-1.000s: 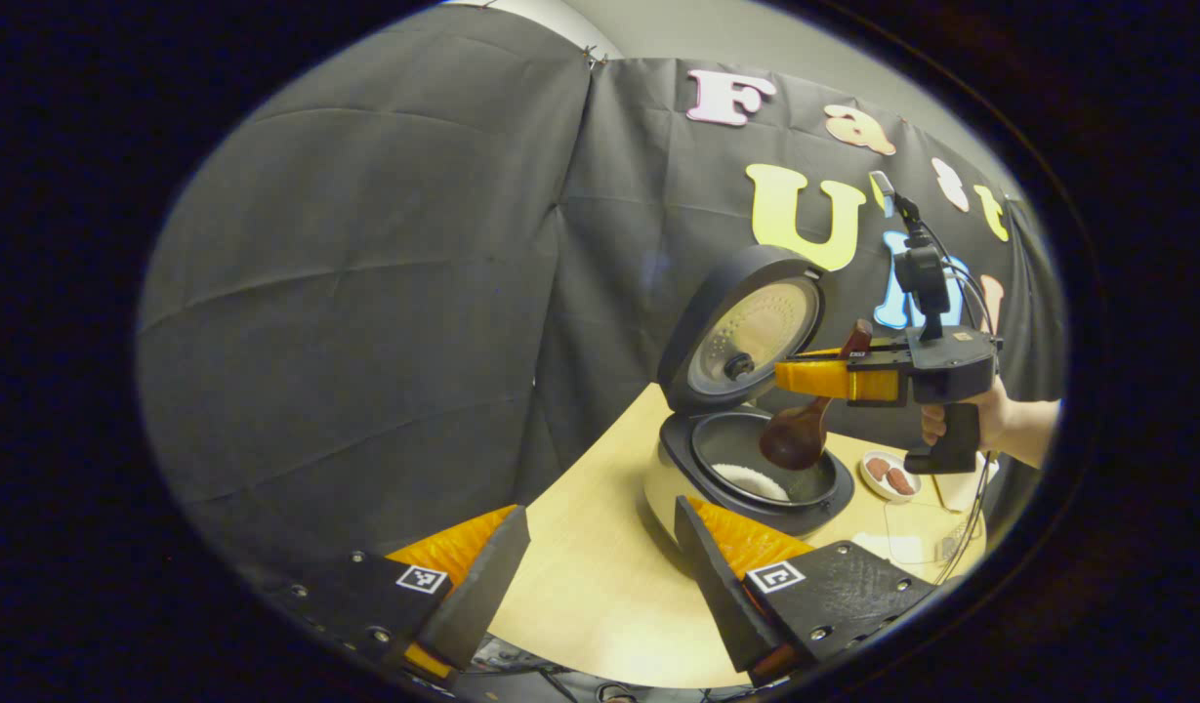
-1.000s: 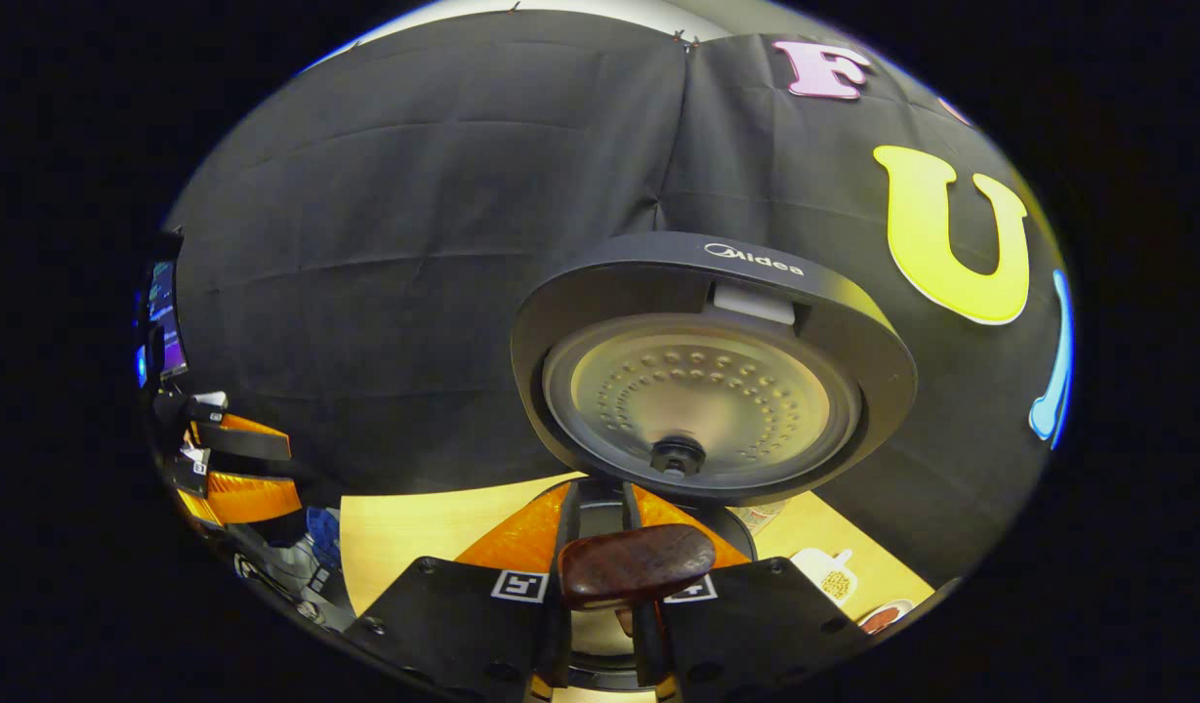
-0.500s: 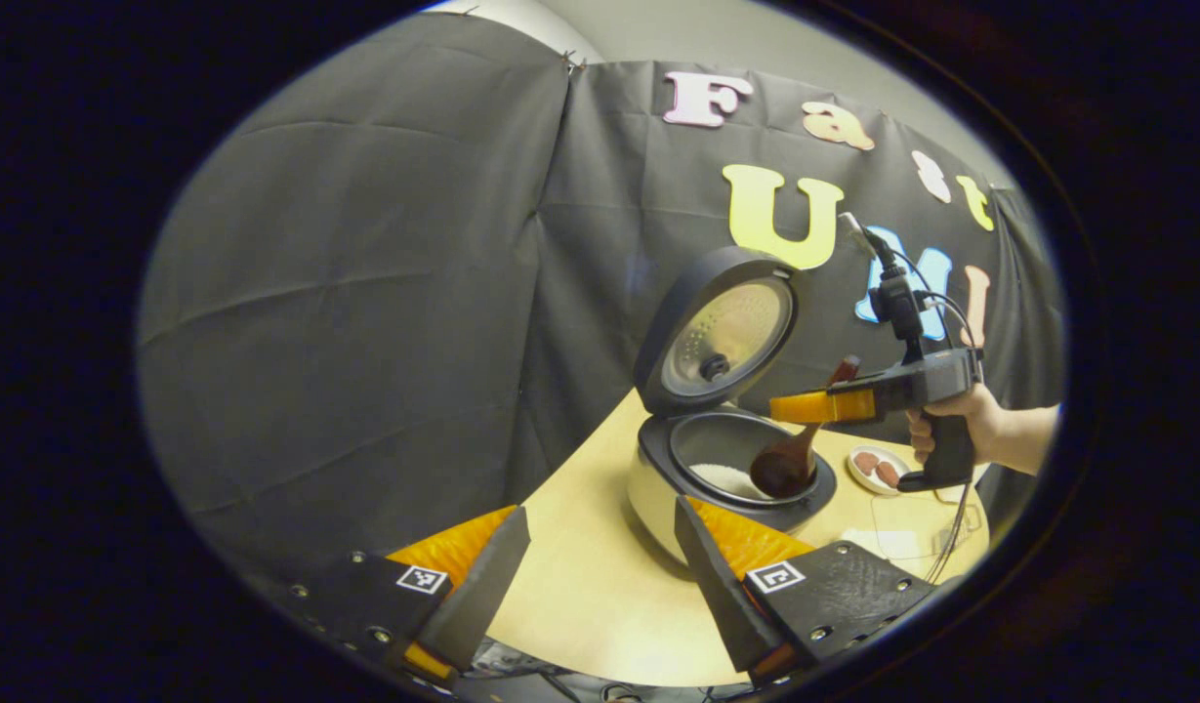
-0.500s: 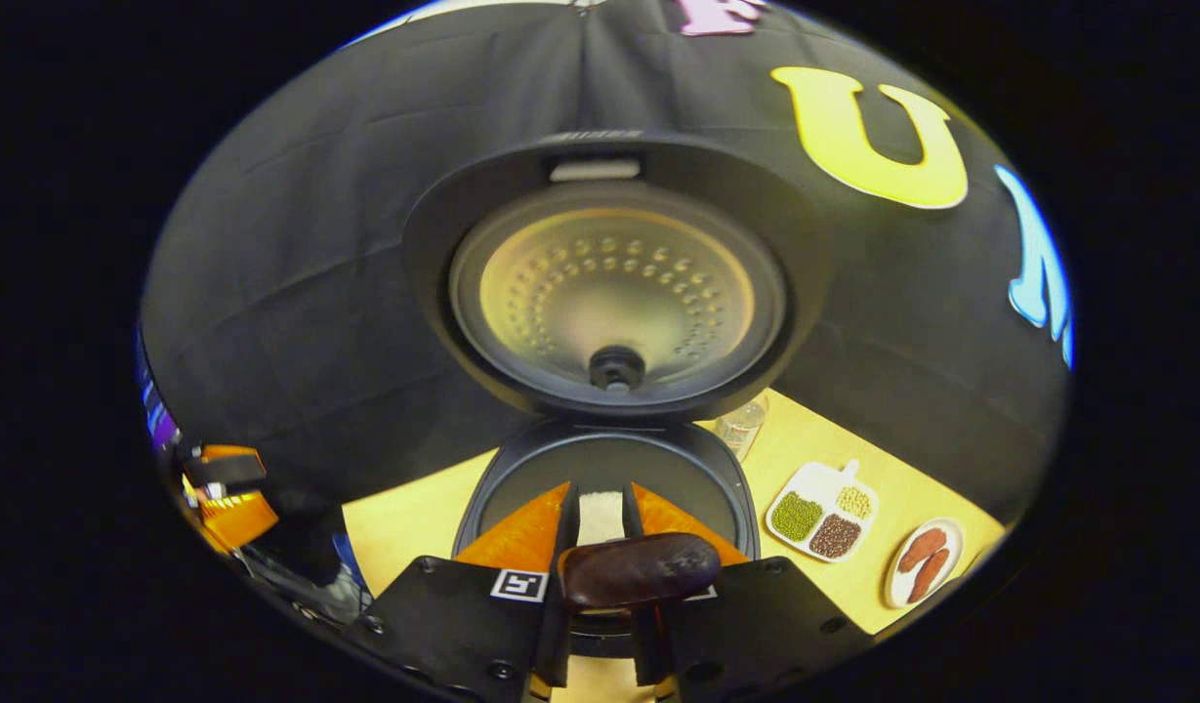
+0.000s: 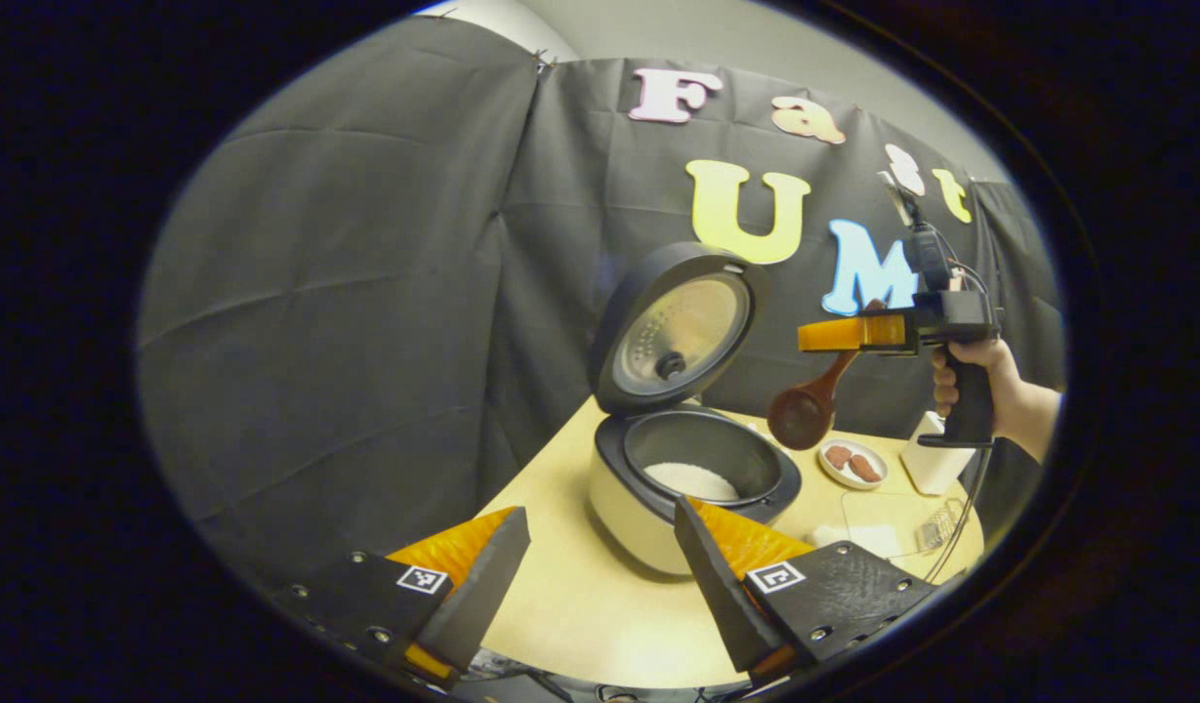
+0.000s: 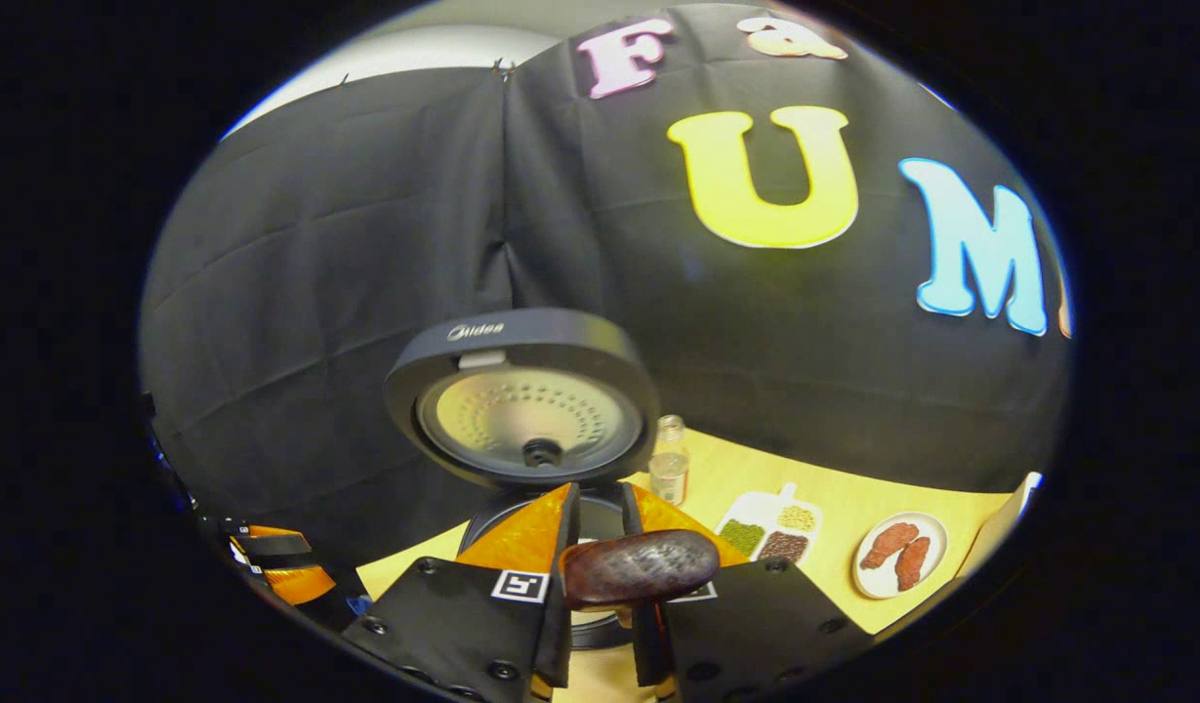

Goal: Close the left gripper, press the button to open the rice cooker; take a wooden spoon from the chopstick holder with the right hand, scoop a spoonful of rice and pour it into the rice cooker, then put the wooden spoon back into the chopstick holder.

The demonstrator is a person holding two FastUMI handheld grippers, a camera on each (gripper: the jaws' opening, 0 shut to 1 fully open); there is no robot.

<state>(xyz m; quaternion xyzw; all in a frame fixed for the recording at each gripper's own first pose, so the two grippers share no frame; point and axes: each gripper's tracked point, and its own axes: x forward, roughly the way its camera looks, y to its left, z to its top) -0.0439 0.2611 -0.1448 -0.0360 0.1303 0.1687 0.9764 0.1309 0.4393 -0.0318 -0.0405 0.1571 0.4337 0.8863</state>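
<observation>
While the left gripper (image 5: pixel 600 566) waits with its fingers wide apart and empty, the cooker (image 5: pixel 692 469) sits open just ahead of it. Right of that, the right gripper (image 6: pixel 600 527) squeezes the spoon (image 5: pixel 806 405), bowl hanging below it.

Left gripper view looks across the desk (image 5: pixel 580 605) from farther off; right gripper view sits nearer, above; both share the open rice cooker (image 5: pixel 692 469)

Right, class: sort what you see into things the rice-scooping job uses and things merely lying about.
Job:
rice cooker
wooden spoon
right tongs

Lying about:
plate of sausages
tray of beans
small bottle
left tongs
</observation>
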